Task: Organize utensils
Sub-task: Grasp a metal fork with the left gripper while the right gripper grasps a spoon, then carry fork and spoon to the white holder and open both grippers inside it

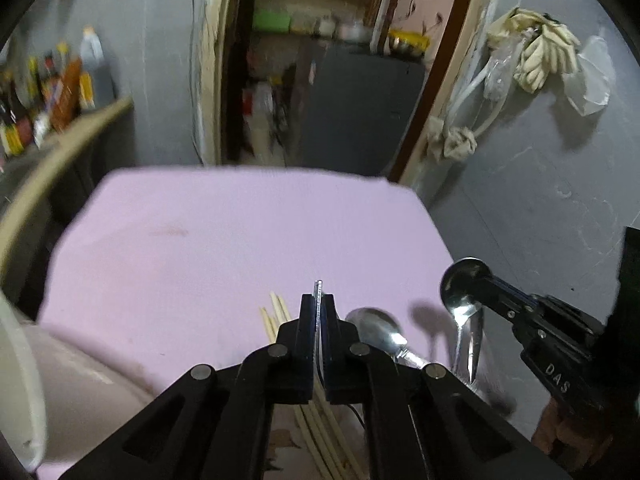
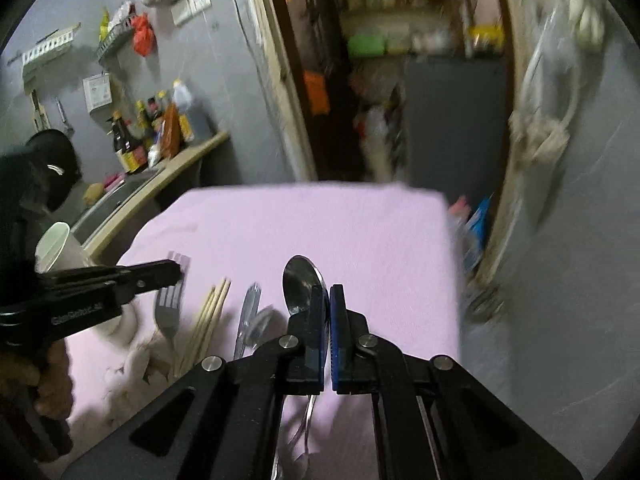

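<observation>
In the left wrist view, the left gripper (image 1: 319, 300) sits low centre, jaws clamped tight on a fork (image 1: 318, 292) seen edge-on. The chopsticks (image 1: 276, 312) lie just left of it on the pink cloth (image 1: 200, 240), a loose spoon (image 1: 376, 326) just right. In the right wrist view, the right gripper (image 2: 326, 294) at lower centre is pinched shut on a spoon (image 2: 300, 280), bowl up; at left the fork's tines (image 2: 180, 259) poke past the other gripper, above the cloth

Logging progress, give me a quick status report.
Left tool shut on fork. Right tool shut on spoon. Chopsticks, another spoon on pink cloth. Nothing blocking.
</observation>
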A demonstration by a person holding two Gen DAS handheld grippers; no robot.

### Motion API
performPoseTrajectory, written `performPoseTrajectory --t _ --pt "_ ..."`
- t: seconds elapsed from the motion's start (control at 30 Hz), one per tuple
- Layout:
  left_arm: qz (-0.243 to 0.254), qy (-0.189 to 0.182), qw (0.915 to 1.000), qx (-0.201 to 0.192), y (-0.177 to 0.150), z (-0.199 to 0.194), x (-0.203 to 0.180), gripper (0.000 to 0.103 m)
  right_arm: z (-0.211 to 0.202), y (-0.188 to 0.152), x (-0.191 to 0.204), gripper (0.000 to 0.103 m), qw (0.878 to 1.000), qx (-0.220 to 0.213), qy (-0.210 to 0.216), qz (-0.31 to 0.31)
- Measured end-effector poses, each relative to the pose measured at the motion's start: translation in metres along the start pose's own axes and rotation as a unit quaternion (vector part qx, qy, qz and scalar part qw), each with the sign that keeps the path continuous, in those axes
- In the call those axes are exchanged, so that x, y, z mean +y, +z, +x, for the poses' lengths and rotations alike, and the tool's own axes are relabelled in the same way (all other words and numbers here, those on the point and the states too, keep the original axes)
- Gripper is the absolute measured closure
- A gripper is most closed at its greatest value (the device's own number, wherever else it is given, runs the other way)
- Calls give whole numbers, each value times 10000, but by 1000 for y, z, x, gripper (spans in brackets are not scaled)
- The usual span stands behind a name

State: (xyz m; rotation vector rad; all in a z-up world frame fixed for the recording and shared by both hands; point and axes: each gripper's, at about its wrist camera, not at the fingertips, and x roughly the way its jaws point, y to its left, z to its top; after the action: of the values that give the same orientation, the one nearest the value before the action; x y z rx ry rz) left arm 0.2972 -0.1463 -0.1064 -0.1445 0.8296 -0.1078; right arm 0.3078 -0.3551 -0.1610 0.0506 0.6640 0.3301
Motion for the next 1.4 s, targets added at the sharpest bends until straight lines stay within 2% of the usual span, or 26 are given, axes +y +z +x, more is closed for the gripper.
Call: performPoseTrajectory --t 0.17,0.33,0.63,0.9,1.07,1.23,1.4 --pt "137 252 9976 -628 4 -38 -11 100 -45 15 29 101 9946 -840 -597 -157" --pt "5 252 9932 -1138 15 -79 0 100 -90 39 59 101 9837 -1486 -985 -245" --pt "-146 201 9873 -1572 43 -141 48 100 -155 78 135 101 9643 -2257 -1334 -365" --pt "-167 509 9772 -2055 60 -207 113 100 -160 102 216 101 9541 -2724 -1217 -247" --pt "-377 839 9684 -2316 66 -243 167 100 -142 103 268 101 9497 -2957 -1021 -163" --pt "-352 1319 9630 -2323 62 -247 205 100 -113 90 308 101 9458 -3005 -1150 -433" --pt "-90 1605 9614 -2233 46 -221 220 100 -85 70 328 101 9430 -2882 -1484 -759"
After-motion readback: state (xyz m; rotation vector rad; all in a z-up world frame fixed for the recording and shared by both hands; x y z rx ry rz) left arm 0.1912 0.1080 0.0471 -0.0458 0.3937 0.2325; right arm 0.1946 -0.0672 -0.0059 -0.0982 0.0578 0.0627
